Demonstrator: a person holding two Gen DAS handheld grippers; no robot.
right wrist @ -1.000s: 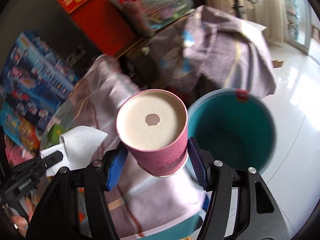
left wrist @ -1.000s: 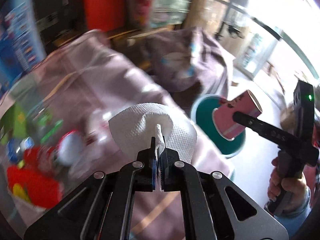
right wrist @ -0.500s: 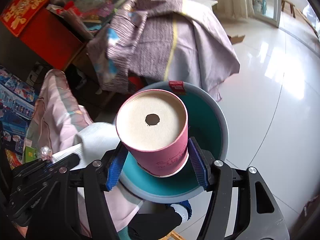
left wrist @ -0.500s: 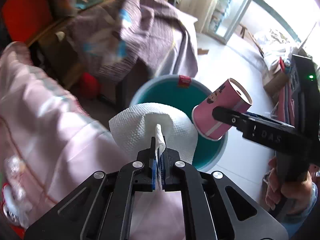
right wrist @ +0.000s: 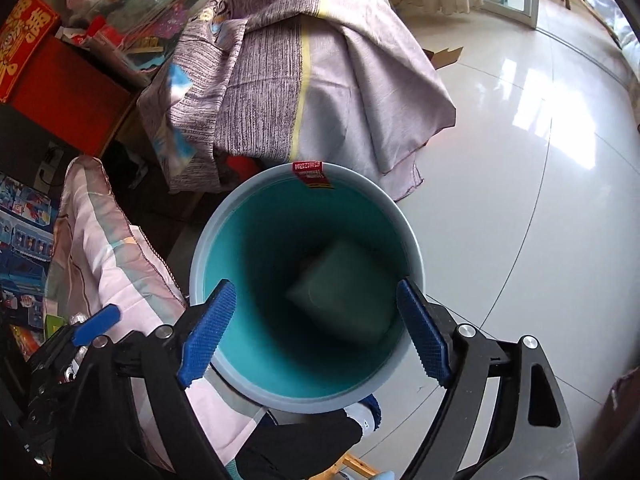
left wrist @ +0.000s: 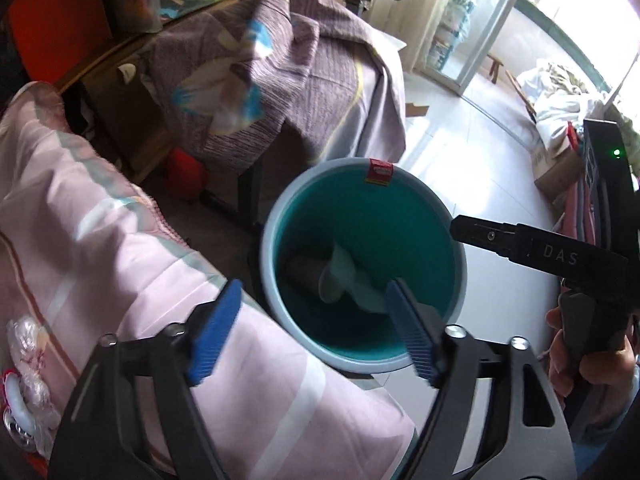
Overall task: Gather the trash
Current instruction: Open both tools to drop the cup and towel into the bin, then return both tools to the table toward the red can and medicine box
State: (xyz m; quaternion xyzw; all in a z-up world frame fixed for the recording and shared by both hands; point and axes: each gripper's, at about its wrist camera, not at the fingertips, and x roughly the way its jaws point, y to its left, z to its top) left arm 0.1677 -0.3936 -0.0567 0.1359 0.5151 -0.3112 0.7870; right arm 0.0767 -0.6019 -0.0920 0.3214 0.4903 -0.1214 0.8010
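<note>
Both claws hang over the bin with nothing in them. The left gripper [left wrist: 310,328] has its blue ribbed pads spread wide, and the right gripper [right wrist: 314,330] is spread just as wide, its pads standing at either side of the bin's mouth. Below them the trash bin [right wrist: 200,252], a round plastic pail with a pale grey rim, glossy teal walls and a red label at the far edge, holds the trash: a soft, crumpled tissue [left wrist: 340,278] lying against a paper cup [left wrist: 302,270] on its side at the bottom. From the right wrist view the contents are a blurred pale shape.

The likely trouble, as I judge it, is a claw catching the rim as it pulls away: the bin looks light and sits on slick white floor tiles [right wrist: 520,200], so a knock could tip it. The pink striped cloth [left wrist: 100,240], draped loosely at the near left and touching the bin, could snag a finger. A purple cloth [right wrist: 300,80] covers furniture beyond.
</note>
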